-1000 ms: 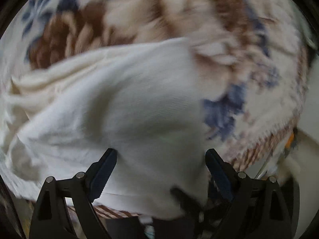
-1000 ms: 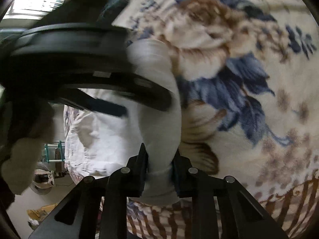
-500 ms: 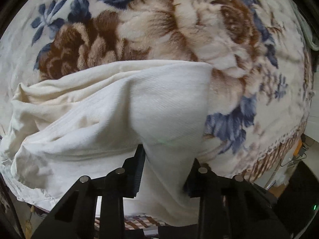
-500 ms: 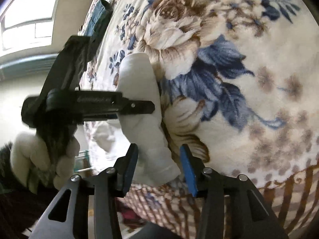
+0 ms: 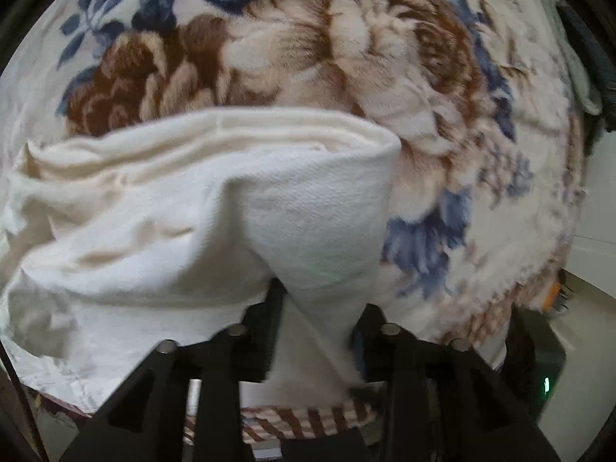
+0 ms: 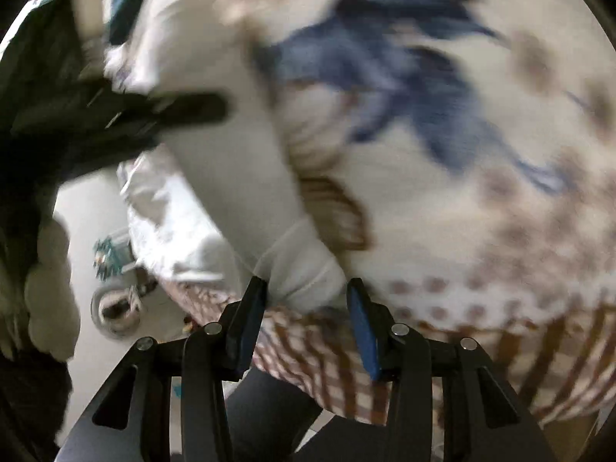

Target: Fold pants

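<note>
Cream-white cotton pants (image 5: pixel 161 231) lie bunched on plush floral blanket w/ brown roses & blue leaves (image 5: pixel 346 50), near its striped edge. Left gripper (image 5: pixel 315 319): clenched on a pinched fold of pants fabric. Right gripper (image 6: pixel 306 308): jaws apart, released, straddling pants' hem end (image 6: pixel 300 269); view motion-blurred.

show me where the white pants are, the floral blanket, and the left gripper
white pants (image 5: pixel 184 231): left wrist view, on the bunched cloth's middle.
floral blanket (image 5: pixel 385 57): left wrist view, on a brown flower.
left gripper (image 5: pixel 317 308): left wrist view, midway between its fingertips, closed on the cloth.
</note>
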{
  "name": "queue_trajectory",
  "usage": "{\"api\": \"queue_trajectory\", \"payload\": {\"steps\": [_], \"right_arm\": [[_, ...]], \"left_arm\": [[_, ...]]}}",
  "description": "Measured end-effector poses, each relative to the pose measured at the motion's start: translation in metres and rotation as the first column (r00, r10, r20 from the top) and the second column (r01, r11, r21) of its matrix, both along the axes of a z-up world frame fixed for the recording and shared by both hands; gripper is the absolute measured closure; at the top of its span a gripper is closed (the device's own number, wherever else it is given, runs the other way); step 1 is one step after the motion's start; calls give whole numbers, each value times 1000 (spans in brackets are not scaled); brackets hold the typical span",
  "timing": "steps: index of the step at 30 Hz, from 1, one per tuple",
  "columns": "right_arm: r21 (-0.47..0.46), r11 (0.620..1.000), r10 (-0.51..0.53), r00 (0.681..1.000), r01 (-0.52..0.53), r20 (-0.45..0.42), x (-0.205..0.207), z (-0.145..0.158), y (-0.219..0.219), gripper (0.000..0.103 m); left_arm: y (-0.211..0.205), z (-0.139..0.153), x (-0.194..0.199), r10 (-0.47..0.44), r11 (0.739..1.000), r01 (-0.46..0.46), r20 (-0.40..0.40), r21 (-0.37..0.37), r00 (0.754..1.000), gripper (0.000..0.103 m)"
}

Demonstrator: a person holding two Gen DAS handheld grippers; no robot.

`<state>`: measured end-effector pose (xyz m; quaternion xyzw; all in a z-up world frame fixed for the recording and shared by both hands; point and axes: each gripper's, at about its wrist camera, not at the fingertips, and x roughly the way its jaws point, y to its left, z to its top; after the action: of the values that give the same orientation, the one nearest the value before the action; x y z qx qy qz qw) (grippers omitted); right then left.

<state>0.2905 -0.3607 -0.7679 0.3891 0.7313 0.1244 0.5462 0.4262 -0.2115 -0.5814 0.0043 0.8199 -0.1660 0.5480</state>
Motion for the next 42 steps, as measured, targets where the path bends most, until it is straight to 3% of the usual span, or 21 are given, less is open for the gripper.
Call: {"api": "queue_trajectory", "payload": {"steps": [2, 4, 8, 11, 12, 14, 23, 27, 29, 32, 35, 38, 42], "right_arm": [[-75, 997, -6, 1000, 6, -2, -3, 6, -9, 54], [-111, 992, -56, 998, 56, -2, -5, 16, -18, 54], [-101, 987, -123, 992, 125, 29, -3, 32, -15, 50], [-107, 987, -115, 993, 116, 15, 11, 23, 11, 45], [-166, 983, -82, 997, 80, -8, 13, 14, 22, 45], [-238, 971, -29, 999, 18, -45, 13, 3, 34, 45], [-241, 970, -48, 994, 23, -98, -5, 3, 29, 44], [-192, 973, -135, 990, 125, -36, -2, 17, 16, 45], [-100, 967, -236, 972, 233, -21, -2, 12, 5, 47], [-42, 956, -292, 953, 289, -77, -4, -7, -2, 53], [-22, 942, -336, 935, 335, -115, -12, -23, -4, 75], [42, 908, -409, 903, 417, -128, -26, -25, -7, 79], [147, 807, -528, 810, 572, -256, -56, -37, -7, 79]], "left_arm": [[8, 11, -7, 28, 997, -28, 0, -65, 1000, 52], [26, 26, -15, 29, 995, -25, 42, -93, 999, 45], [79, 38, -42, 7, 997, 4, 141, -78, 990, 44], [110, 11, -66, -13, 1000, 10, 151, 16, 988, 44], [129, -3, -75, 26, 999, -30, 121, 34, 992, 44], [151, -14, -87, 102, 995, -103, 92, 9, 990, 44], [176, -1, -94, 166, 986, -160, 127, -54, 978, 44], [177, 4, -99, 174, 984, -167, 132, -65, 976, 44], [184, 5, -105, 187, 981, -180, 121, -70, 975, 44], [197, 11, -112, 221, 974, -213, 109, -76, 969, 44], [206, 15, -120, 248, 968, -244, 102, -53, 963, 44], [205, 27, -121, 274, 961, -270, 96, -51, 957, 44], [171, 57, -100, 259, 963, -242, 146, -122, 955, 44]]}}
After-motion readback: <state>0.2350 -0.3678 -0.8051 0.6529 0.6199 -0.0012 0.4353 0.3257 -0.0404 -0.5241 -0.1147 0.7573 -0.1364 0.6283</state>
